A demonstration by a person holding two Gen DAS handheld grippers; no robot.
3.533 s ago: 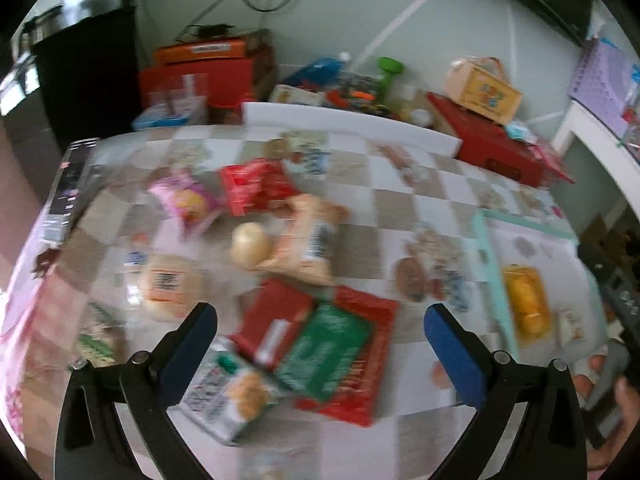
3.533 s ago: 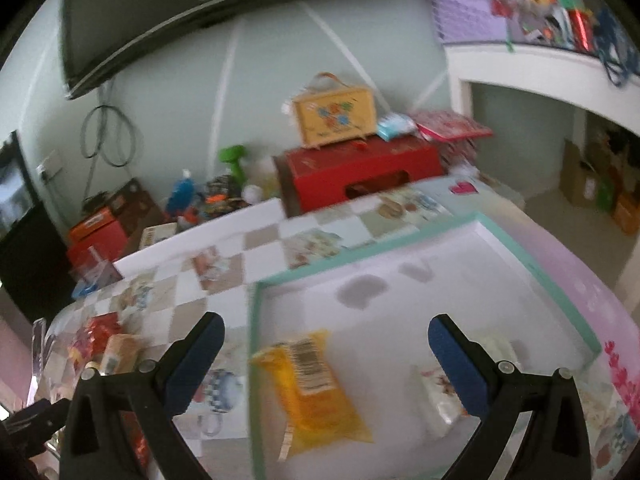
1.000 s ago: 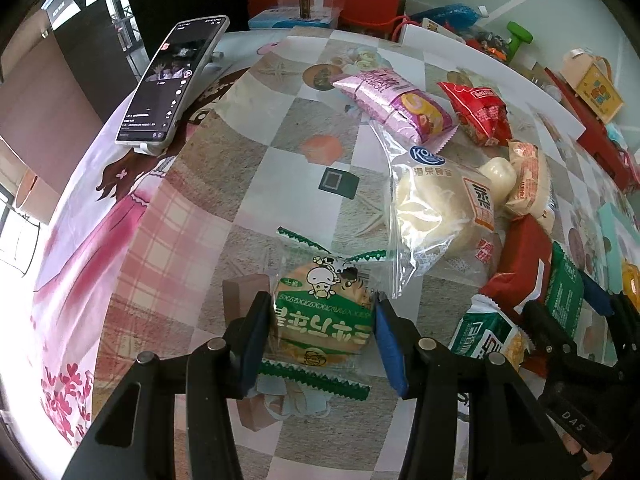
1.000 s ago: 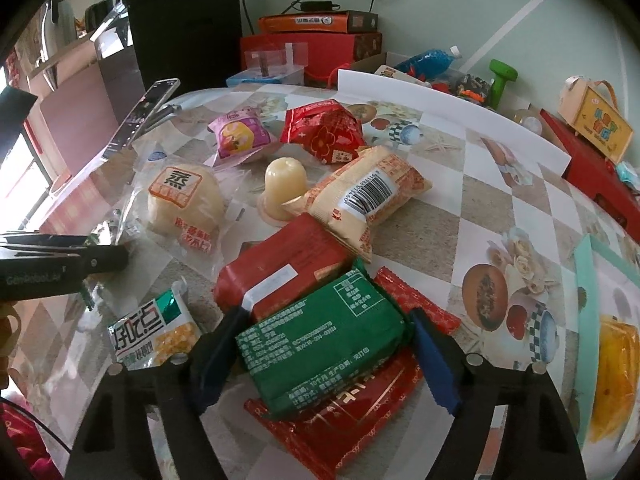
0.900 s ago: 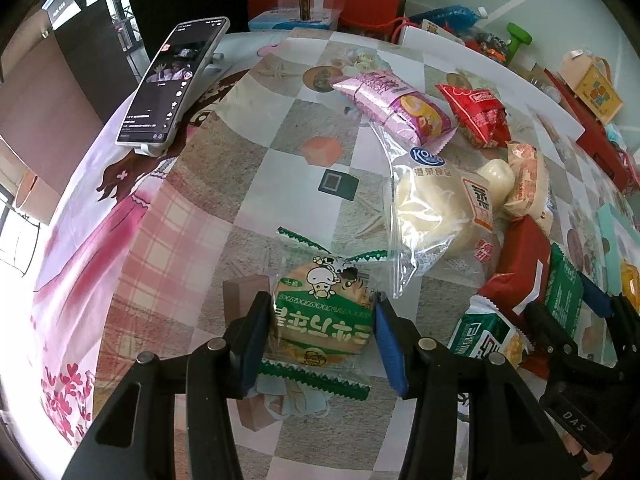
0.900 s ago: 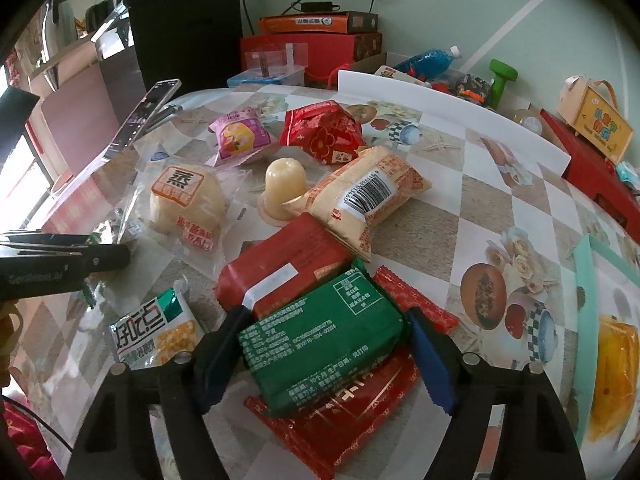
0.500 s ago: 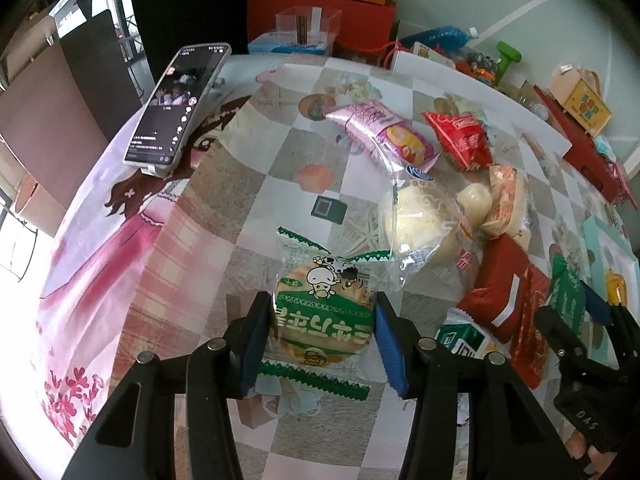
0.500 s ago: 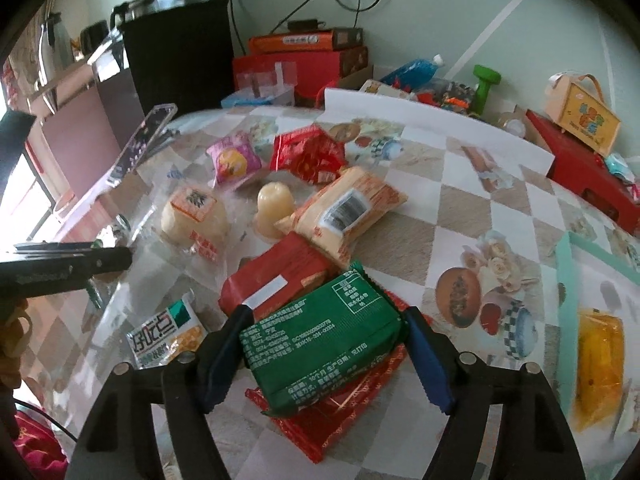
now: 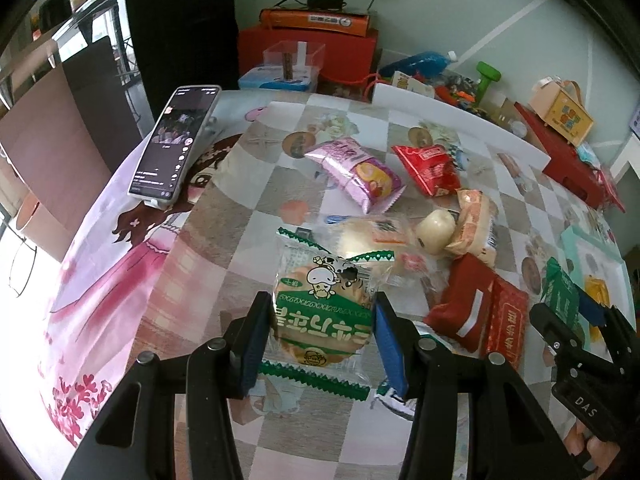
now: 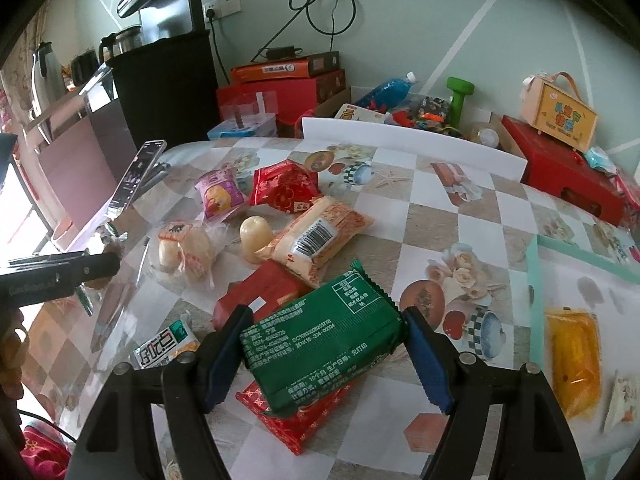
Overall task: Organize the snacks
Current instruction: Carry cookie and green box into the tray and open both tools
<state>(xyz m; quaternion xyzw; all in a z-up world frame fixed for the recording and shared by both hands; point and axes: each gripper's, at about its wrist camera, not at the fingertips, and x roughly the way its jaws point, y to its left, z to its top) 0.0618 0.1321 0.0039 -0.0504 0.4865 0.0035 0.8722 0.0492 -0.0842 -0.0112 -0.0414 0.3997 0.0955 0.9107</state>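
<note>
My left gripper (image 9: pixel 320 340) is shut on a round green-and-white cake packet (image 9: pixel 322 314) and holds it above the checkered table. My right gripper (image 10: pixel 320 356) is shut on a green snack pack (image 10: pixel 322 340), lifted above a flat red pack (image 10: pixel 296 420). On the table lie a pink packet (image 9: pixel 356 174), a red bag (image 9: pixel 430 168), a clear-bagged bun (image 10: pixel 186 250), a cream jelly cup (image 10: pixel 256 238), an orange bread pack (image 10: pixel 318 236), a dark red pack (image 10: pixel 260 294) and a small white-green packet (image 10: pixel 166 346). The right gripper also shows in the left wrist view (image 9: pixel 580 320).
A mint-rimmed white tray (image 10: pixel 534 280) at the right holds a yellow packet (image 10: pixel 574 354) and a small white packet (image 10: pixel 624 400). A phone (image 9: pixel 176 144) leans on a stand at the table's left. Red boxes (image 10: pixel 560 174), bottles and a black cabinet (image 10: pixel 164 88) stand behind the table.
Both grippers have closed on their packets and lifted them off the table; the view of the table has pulled back and tilted up.
</note>
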